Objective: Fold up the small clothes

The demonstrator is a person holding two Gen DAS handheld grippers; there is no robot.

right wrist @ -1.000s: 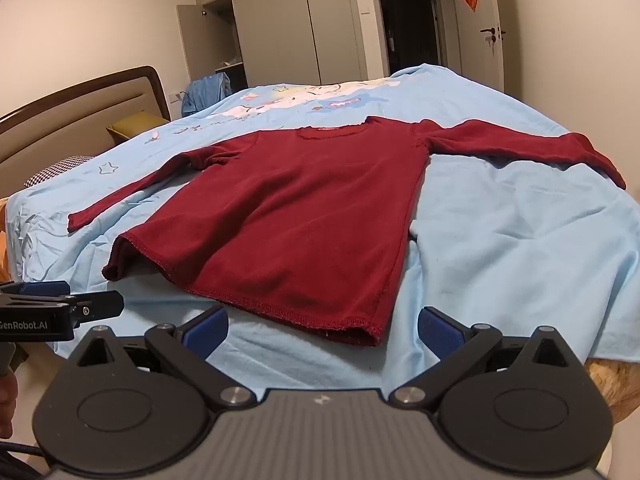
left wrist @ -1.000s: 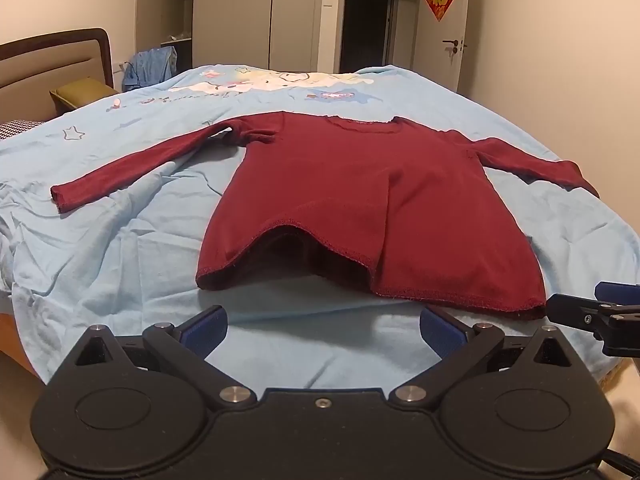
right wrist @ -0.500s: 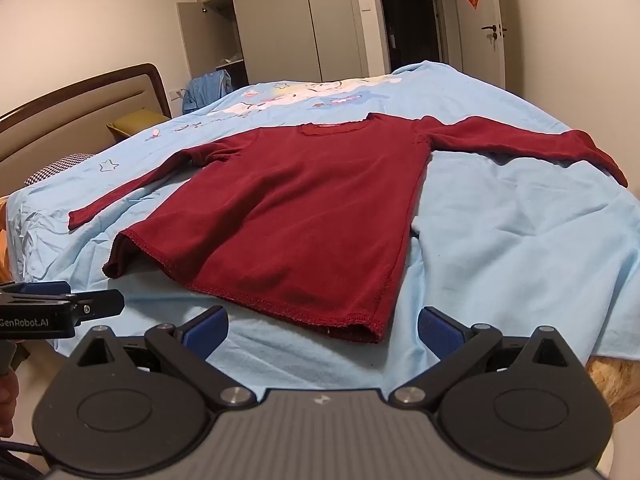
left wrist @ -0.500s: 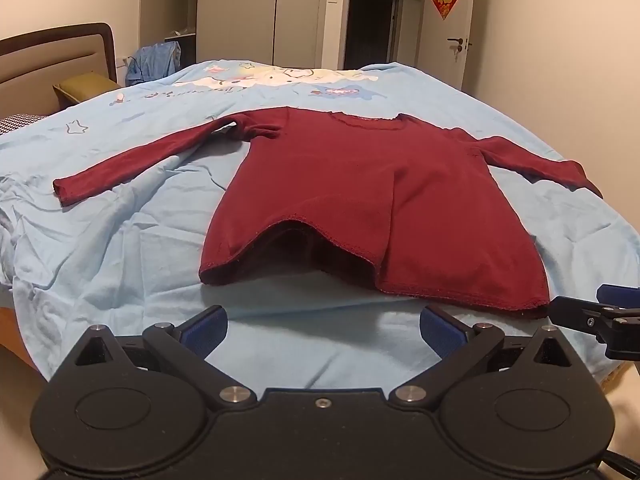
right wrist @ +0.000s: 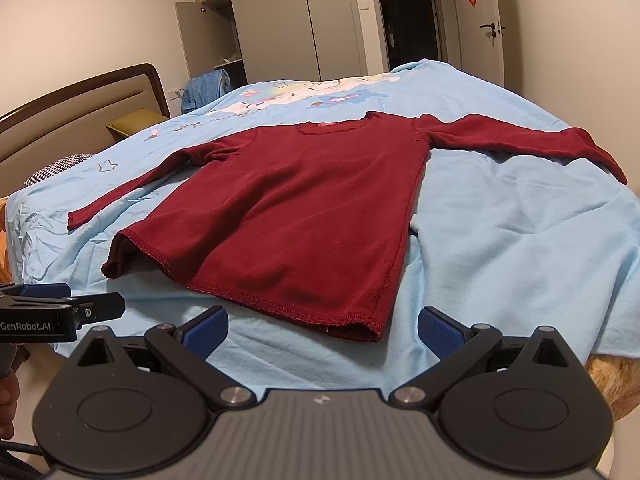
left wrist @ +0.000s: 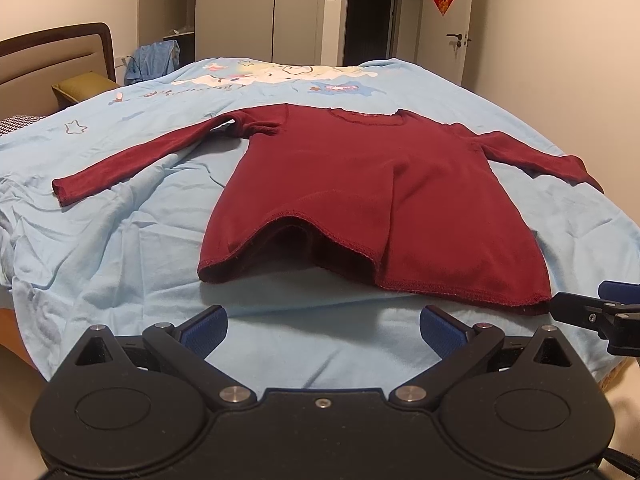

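Note:
A dark red long-sleeved shirt (left wrist: 376, 200) lies flat, front up, on the light blue bedsheet (left wrist: 120, 248), both sleeves spread out sideways and its hem nearest me. The hem's left part is lifted into a small arch. My left gripper (left wrist: 322, 326) hovers open just short of the hem, nothing between its blue pads. From the right wrist view the same shirt (right wrist: 296, 216) fills the middle, and my right gripper (right wrist: 322, 326) is open and empty before the hem's right corner. Each gripper shows at the edge of the other's view.
The bed's headboard (right wrist: 80, 100) and a pillow (right wrist: 132, 124) are at the left. Wardrobes (left wrist: 236, 12), a dark doorway and a door (left wrist: 448, 24) stand beyond the bed. The sheet's right edge (right wrist: 560, 344) drops off close to the right gripper. A hand (right wrist: 8, 400) shows at lower left.
Both grippers have crept slightly nearer and lower toward the shirt's hem. The jaws stayed open and the shirt has not moved.

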